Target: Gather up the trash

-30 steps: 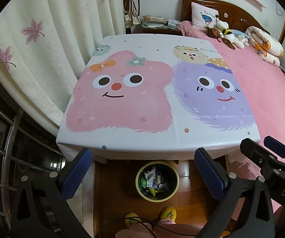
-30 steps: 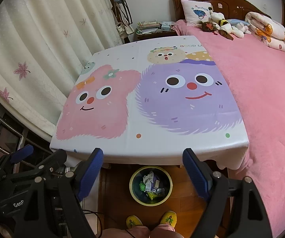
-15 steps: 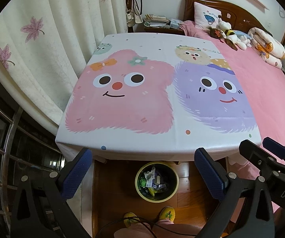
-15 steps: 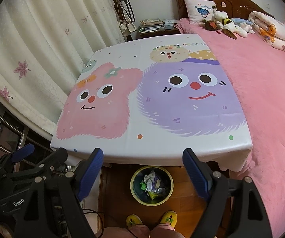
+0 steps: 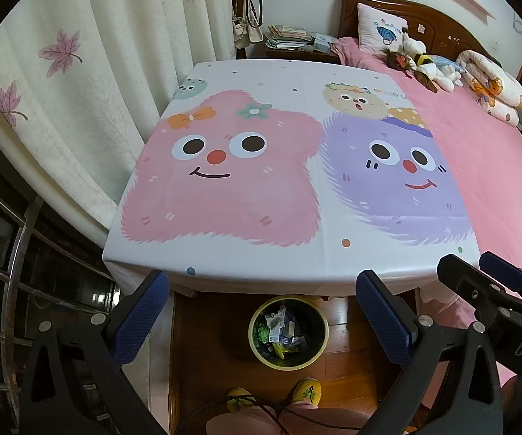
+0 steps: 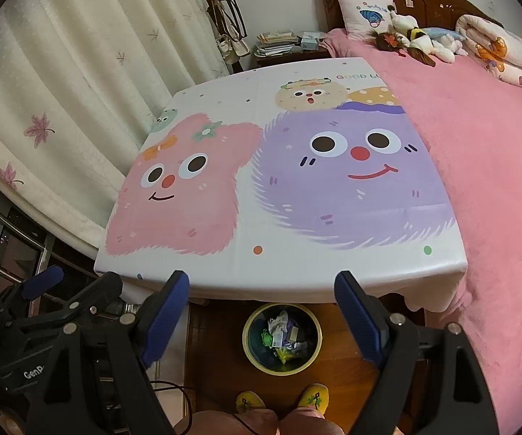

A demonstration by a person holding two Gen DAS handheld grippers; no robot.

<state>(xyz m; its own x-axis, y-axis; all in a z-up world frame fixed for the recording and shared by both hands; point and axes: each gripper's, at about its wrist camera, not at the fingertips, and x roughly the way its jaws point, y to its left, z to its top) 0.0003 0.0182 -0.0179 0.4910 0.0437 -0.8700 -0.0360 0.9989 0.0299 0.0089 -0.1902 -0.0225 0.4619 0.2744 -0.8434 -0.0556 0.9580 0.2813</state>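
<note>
Two grippers: left gripper (image 5: 261, 319) and right gripper (image 6: 262, 315), both held above the near edge of the bench, side by side, pointing the same way.
Jaws left: wide apart, blue pads empty, nothing between them.
Jaws right: wide apart too, empty.
Bench: white cartoon-print tablecloth with pink and purple fuzzy faces (image 5: 297, 261) covers it; no loose trash visible anywhere on the cloth.
Trash location: crumpled wrappers and paper scraps (image 5: 282, 331) lie inside the round yellow-rimmed waste bin (image 5: 253, 340) on the wooden floor (image 5: 206, 362), just under the near bench edge.
Key relation: bin sits below and between the jaws of each gripper in both wrist views, close to centred; slightly right of centre in the left view, slightly left of centre in the right view, so it lies between the two grippers.
Nearer arm: cannot tell, about equal.
Long axis: none to speak of, bin is round, opening faces up.
Person: yellow slippers (image 6: 282, 400) just beside the bin on the near side.
Bed: pink blanket (image 6: 496, 181) to the right, touching the bench side; no trash seen on it.
Judgement: collecting looks finished or nearly so; nothing left in view to pick.
</note>
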